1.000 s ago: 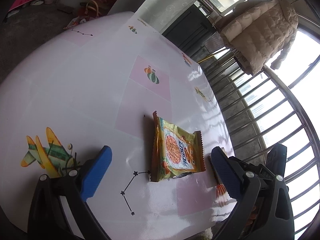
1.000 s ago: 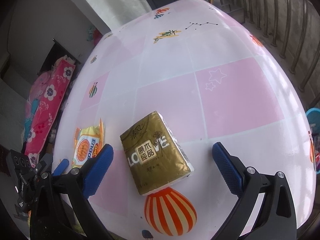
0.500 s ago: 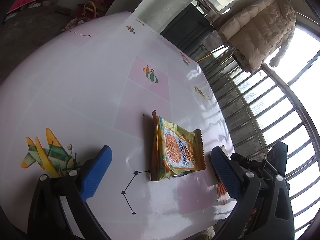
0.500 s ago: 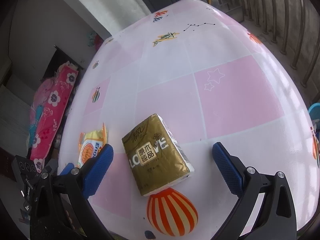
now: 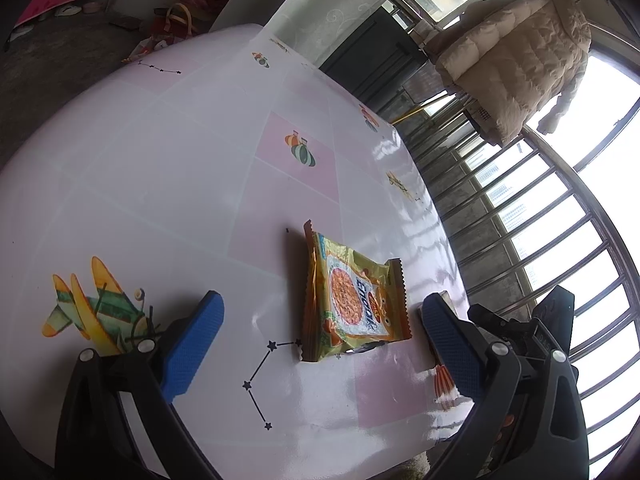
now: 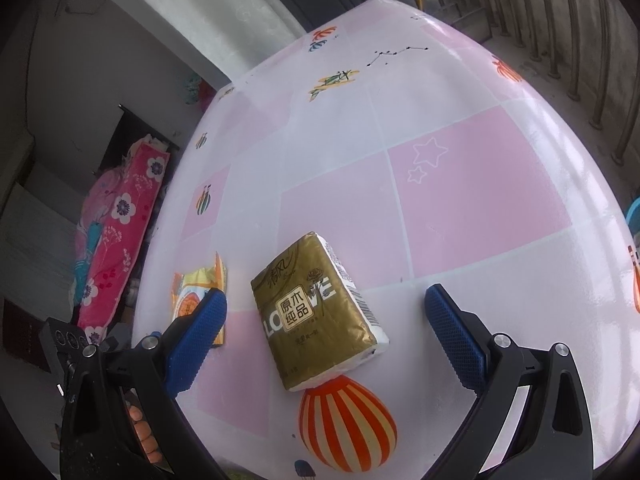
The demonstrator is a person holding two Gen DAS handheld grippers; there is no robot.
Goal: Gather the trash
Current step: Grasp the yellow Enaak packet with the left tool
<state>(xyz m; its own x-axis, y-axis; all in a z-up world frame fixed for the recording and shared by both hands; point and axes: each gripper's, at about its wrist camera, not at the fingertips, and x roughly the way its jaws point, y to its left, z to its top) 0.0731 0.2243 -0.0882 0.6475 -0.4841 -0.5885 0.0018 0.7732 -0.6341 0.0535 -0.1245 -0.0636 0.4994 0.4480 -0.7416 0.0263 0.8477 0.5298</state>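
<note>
An orange and yellow snack packet (image 5: 352, 304) lies flat on the pink and white table (image 5: 160, 184), between and just ahead of my open left gripper (image 5: 320, 332). In the right wrist view a gold tissue pack (image 6: 316, 308) lies on the table (image 6: 480, 200) in front of my open right gripper (image 6: 326, 324), slightly left of centre between its blue pads. The snack packet (image 6: 192, 292) shows partly behind the right gripper's left pad. Neither gripper touches anything. The other gripper's black body (image 5: 532, 332) appears at the right of the left wrist view.
The table's edge runs close below both grippers. Metal window bars (image 5: 540, 240) and a hanging beige padded coat (image 5: 516, 56) stand beyond the table's right side. Pink floral bedding (image 6: 116, 224) and clutter lie on the floor to the left.
Both grippers have drifted slightly; the tissue pack and snack packet sit a little nearer in the views. Neither object has moved on the table.
</note>
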